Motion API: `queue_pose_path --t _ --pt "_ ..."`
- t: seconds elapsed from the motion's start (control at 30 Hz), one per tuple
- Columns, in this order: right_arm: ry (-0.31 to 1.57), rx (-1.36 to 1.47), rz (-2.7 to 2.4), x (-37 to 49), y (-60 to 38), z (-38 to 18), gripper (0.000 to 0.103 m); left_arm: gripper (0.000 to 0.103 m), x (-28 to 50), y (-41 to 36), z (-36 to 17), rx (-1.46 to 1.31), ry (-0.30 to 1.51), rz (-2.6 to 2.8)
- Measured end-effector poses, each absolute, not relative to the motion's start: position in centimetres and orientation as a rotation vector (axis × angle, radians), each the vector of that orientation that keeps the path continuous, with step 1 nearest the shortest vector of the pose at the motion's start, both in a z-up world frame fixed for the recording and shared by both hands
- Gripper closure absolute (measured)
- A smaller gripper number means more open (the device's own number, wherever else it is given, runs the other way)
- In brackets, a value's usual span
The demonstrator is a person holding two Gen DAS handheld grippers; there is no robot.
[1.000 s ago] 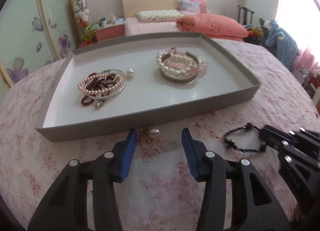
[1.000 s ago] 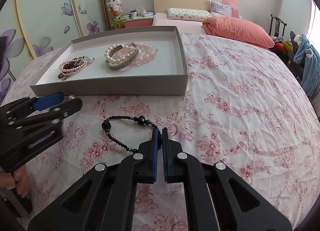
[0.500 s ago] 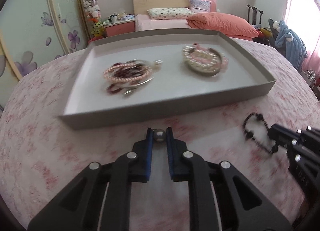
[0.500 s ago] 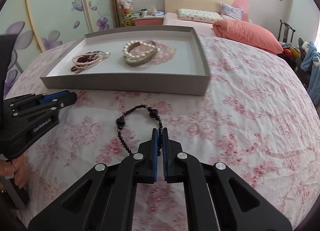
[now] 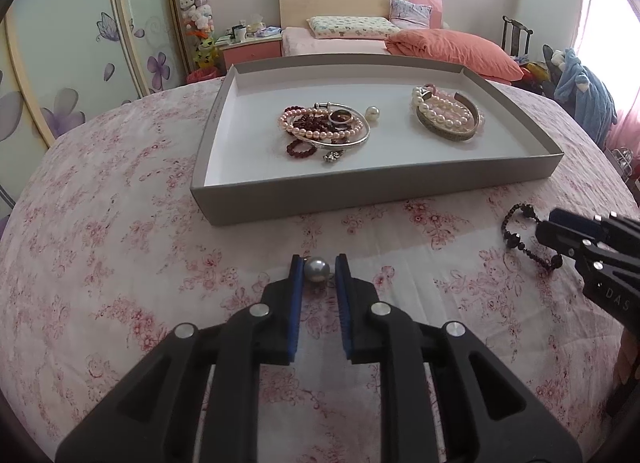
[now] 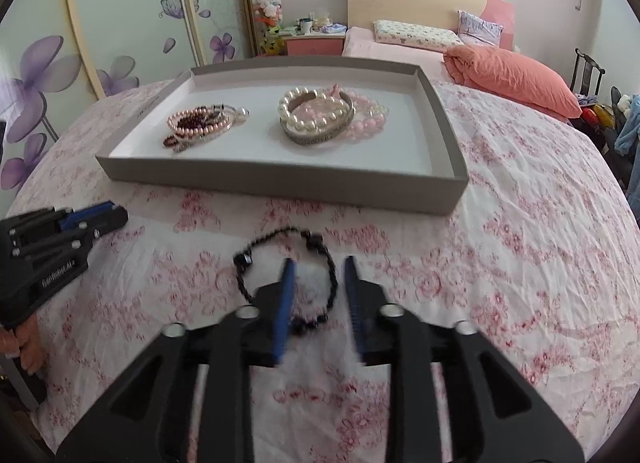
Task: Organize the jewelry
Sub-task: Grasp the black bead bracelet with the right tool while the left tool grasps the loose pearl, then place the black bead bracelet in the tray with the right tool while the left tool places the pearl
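Observation:
My left gripper (image 5: pixel 317 269) is shut on a grey pearl (image 5: pixel 316 270), held just above the floral bedspread in front of the grey tray (image 5: pixel 360 199). The tray holds a pile of pink and dark red bracelets with a silver bangle (image 5: pixel 326 129), a loose white pearl (image 5: pixel 372 113), and a stack of pearl bracelets on a metal cuff (image 5: pixel 446 119). My right gripper (image 6: pixel 319 283) is open around a black bead bracelet (image 6: pixel 288 275) lying on the bedspread; the bracelet also shows in the left wrist view (image 5: pixel 520 235).
The tray sits on a bed covered in pink floral cloth (image 6: pixel 520 263). An orange duvet (image 6: pixel 516 75) and pillows lie beyond. A nightstand (image 5: pixel 250 49) and flowered wardrobe doors (image 6: pixel 120 23) stand at the back left.
My left gripper closed on the grey pearl and lifted it back from the tray's front wall. My right gripper, shut earlier, has opened around the black bracelet.

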State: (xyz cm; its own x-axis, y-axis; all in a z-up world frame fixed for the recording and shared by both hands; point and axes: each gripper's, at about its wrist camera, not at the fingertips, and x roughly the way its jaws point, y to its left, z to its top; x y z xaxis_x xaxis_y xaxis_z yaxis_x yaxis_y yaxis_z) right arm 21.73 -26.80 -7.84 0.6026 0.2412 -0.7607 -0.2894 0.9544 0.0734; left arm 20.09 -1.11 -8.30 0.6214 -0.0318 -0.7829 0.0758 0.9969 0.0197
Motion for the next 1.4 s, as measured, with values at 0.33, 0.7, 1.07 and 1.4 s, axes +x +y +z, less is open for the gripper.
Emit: queue_pose_path --t 0.33,0.7,1.07,1.4 --pt "0.878 -0.087 0.317 23.3 -25.7 -8.4 0.092 0.085 20.2 -1.3 -8.3 0.044 0.899 -0.066" --pt "0.884 -0.032 0.259 22.5 -27.3 -8.6 0.092 0.084 20.3 -1.1 -8.4 0.035 0.899 -0.074" --pt "0.863 0.018 0.256 22.2 -28.0 -8.2 0.092 0.089 20.1 -0.8 -8.2 0.016 0.894 -0.081" --pt "0.679 0.143 0.327 18.4 -29.4 -4.0 0.092 0.089 16.6 0.6 -5.1 -0.027 0.751 -0.069"
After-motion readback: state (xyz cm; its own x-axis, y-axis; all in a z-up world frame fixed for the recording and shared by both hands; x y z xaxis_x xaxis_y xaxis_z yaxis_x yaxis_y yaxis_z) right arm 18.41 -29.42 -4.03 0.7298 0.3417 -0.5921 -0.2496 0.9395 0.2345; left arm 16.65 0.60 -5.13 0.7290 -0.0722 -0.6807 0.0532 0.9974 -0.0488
